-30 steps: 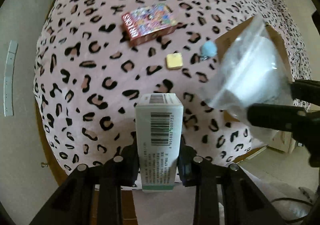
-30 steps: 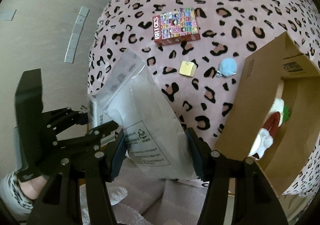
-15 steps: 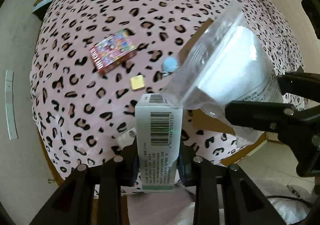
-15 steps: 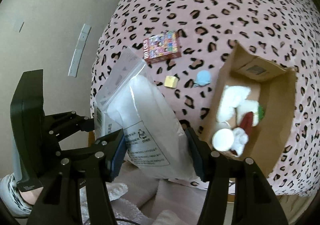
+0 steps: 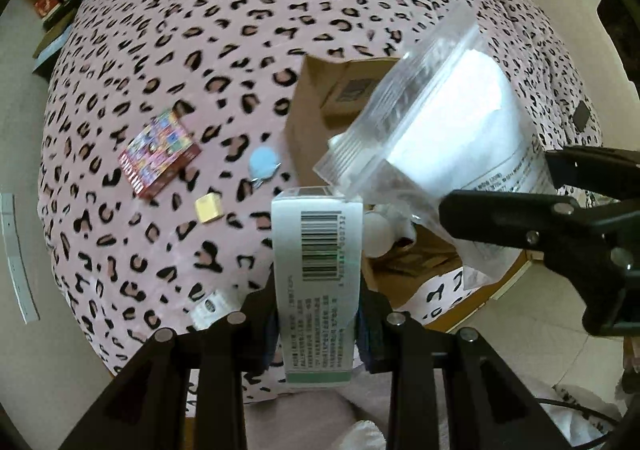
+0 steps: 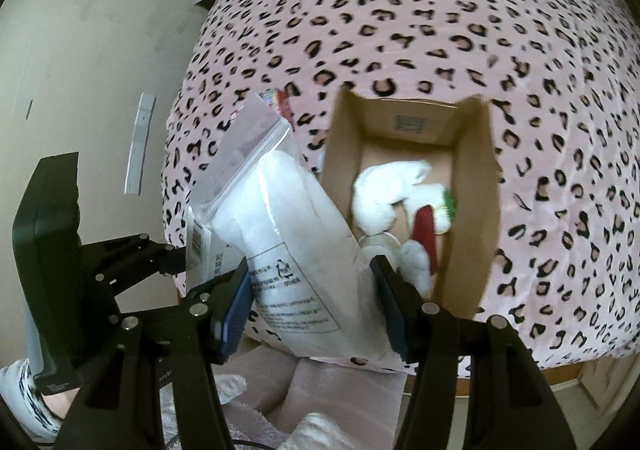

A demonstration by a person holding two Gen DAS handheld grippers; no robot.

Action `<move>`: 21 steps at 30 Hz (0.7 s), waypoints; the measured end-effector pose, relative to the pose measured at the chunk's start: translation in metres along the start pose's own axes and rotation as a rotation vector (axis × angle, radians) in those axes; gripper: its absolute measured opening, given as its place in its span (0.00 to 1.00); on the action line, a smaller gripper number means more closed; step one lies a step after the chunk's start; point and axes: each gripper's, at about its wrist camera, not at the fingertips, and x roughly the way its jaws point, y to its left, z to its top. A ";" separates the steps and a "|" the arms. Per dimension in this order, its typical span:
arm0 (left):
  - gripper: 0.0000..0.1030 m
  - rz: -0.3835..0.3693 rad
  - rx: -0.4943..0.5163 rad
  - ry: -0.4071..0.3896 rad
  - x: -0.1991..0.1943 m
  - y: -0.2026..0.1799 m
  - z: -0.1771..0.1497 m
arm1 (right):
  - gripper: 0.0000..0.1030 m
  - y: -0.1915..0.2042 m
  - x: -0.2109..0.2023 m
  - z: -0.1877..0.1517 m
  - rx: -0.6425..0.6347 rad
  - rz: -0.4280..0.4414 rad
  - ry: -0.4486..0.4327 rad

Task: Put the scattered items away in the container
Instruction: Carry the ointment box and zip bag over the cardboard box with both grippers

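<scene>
Left gripper (image 5: pixel 318 324) is clamped on a tall white carton with a barcode and green band (image 5: pixel 317 282), held upright above the near edge of the pink leopard-print bedspread (image 5: pixel 240 29). Right gripper (image 6: pixel 311 304) pinches a clear zip-top plastic bag of white filling (image 6: pixel 288 217) by its lower end — the bag tilts up and left, its zip end just beside the open brown cardboard box (image 6: pixel 472 185). The box sits on the bedspread and holds a white plush toy (image 6: pixel 384 189), a red-and-white stuffed piece (image 6: pixel 426 234) and a round white lid-like item (image 6: pixel 376 242). On the bedspread left of the box, well apart from both grippers: a colourful red-edged card box (image 5: pixel 160 151), a small yellow cube (image 5: pixel 208 209), a pale blue pom-pom keyring (image 5: pixel 263 161). A leopard-print sleeve or slipper (image 6: pixel 20 402) shows at lower left — unclear which.
</scene>
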 end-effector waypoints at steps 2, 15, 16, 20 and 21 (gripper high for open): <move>0.30 -0.004 0.012 -0.001 0.000 -0.007 0.005 | 0.58 -0.010 -0.005 0.000 0.014 0.002 -0.007; 0.30 -0.038 0.039 0.006 0.007 -0.037 0.033 | 0.58 -0.055 -0.019 0.009 0.065 0.002 -0.022; 0.30 -0.040 0.039 0.008 0.008 -0.038 0.035 | 0.58 -0.058 -0.019 0.010 0.066 0.002 -0.020; 0.30 -0.047 0.040 0.016 0.011 -0.043 0.042 | 0.58 -0.065 -0.020 0.012 0.076 0.003 -0.019; 0.30 -0.048 0.040 0.018 0.012 -0.045 0.043 | 0.58 -0.067 -0.020 0.013 0.078 0.003 -0.018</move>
